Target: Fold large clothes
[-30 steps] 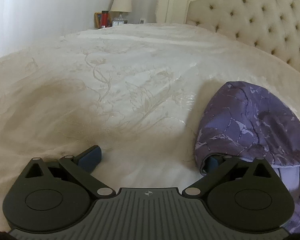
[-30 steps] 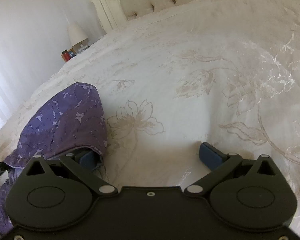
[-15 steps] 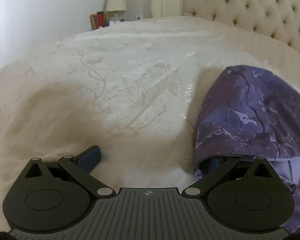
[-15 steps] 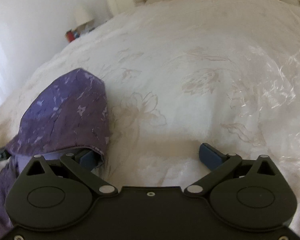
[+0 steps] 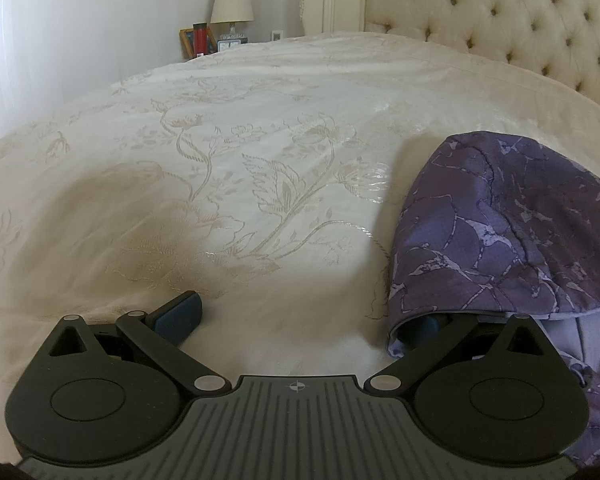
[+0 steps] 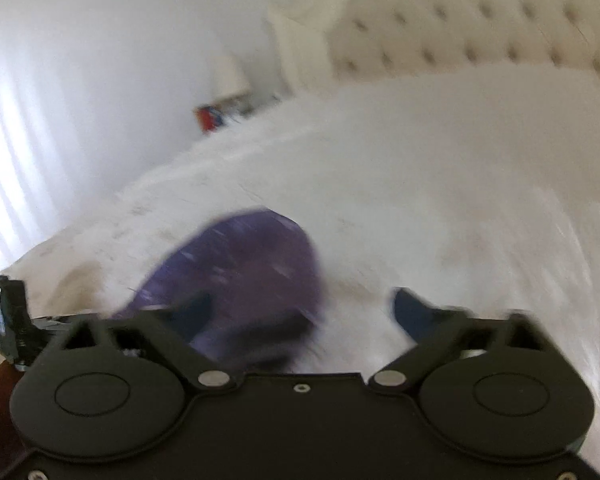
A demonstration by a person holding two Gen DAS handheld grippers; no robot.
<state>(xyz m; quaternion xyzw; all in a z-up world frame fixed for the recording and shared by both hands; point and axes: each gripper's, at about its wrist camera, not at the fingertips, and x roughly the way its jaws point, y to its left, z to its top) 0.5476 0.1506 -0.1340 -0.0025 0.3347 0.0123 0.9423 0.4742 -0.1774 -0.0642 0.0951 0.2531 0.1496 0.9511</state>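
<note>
A purple patterned garment lies bunched on the cream embroidered bedspread at the right of the left wrist view. My left gripper is open; its right finger is tucked under the garment's edge and its left finger rests on the bedspread. In the blurred right wrist view the garment sits over my left finger. My right gripper is open, its right finger over bare bedspread.
A tufted cream headboard stands at the far right. A nightstand with a lamp, a red bottle and a picture frame stands beyond the bed's far corner. The other gripper's body shows at the right wrist view's left edge.
The right gripper has swung fast, blurring its view; the garment now sits nearer its centre. The left gripper has shifted slightly, bringing the garment higher and closer in its view.
</note>
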